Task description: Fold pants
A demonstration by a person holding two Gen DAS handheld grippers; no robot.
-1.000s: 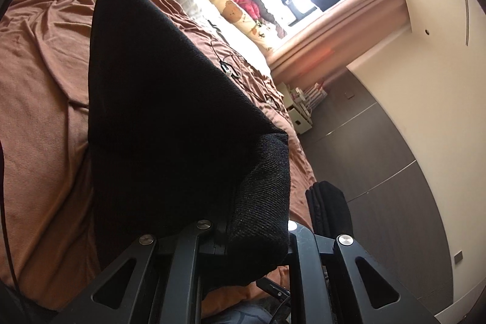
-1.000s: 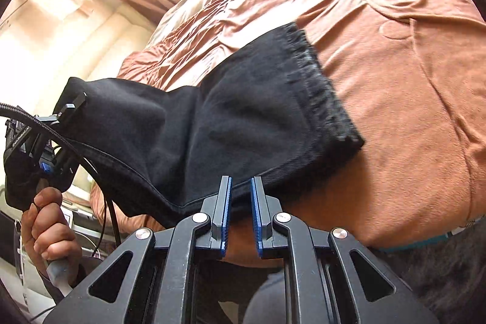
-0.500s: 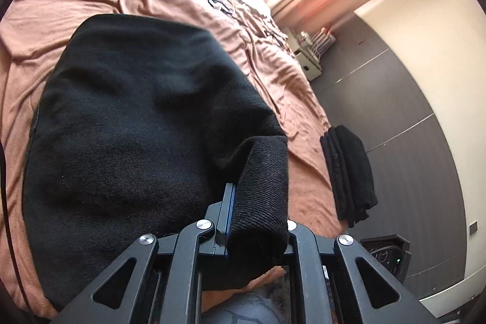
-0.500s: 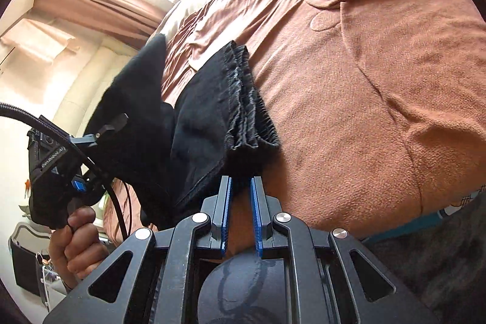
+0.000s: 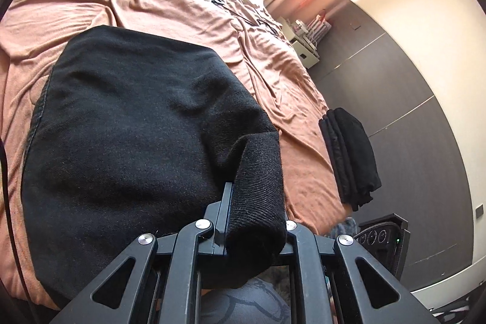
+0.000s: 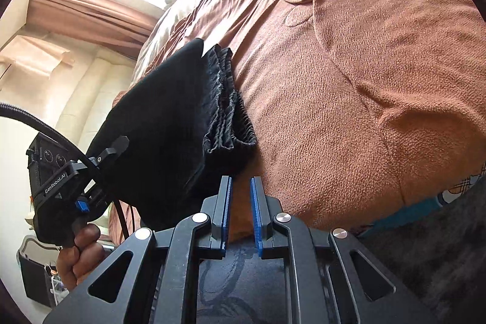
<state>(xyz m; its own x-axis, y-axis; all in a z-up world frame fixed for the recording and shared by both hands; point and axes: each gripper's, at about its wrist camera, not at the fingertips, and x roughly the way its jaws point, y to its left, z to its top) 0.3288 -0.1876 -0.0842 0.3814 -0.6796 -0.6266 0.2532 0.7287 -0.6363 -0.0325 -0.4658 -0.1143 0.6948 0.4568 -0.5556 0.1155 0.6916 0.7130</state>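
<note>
The left gripper point(image 5: 255, 220) is clamping a thick fold of the black pants point(image 5: 130, 141) between its fingers point(image 5: 226, 211); the cloth is bulging over the right-hand finger and hiding it. From that grip the pants are spreading away as a broad, rounded black panel, lying on the brown bed point(image 5: 127, 2), with a seam running down the panel's far left edge.

The right gripper point(image 6: 241, 208) is showing its blue-padded fingers point(image 6: 226, 208) close together with only a narrow slot between them — nothing is visibly pinched at the tips, though the pants' lower edge is passing just beside the left-hand finger, so I cannot tell whether any cloth is caught there. In this view the pants point(image 6: 170, 123) are hanging from the left gripper point(image 6: 100, 160), and their gathered hems are resting in a bunch on the bed point(image 6: 349, 87).

A hand point(image 6: 79, 254) is gripping the handle of the left gripper, with a black cable point(image 6: 45, 126) curving away from it.

Further out, near the bed's right edge, a folded stack of dark clothes point(image 5: 349, 160) is lying well apart from the pants.
</note>
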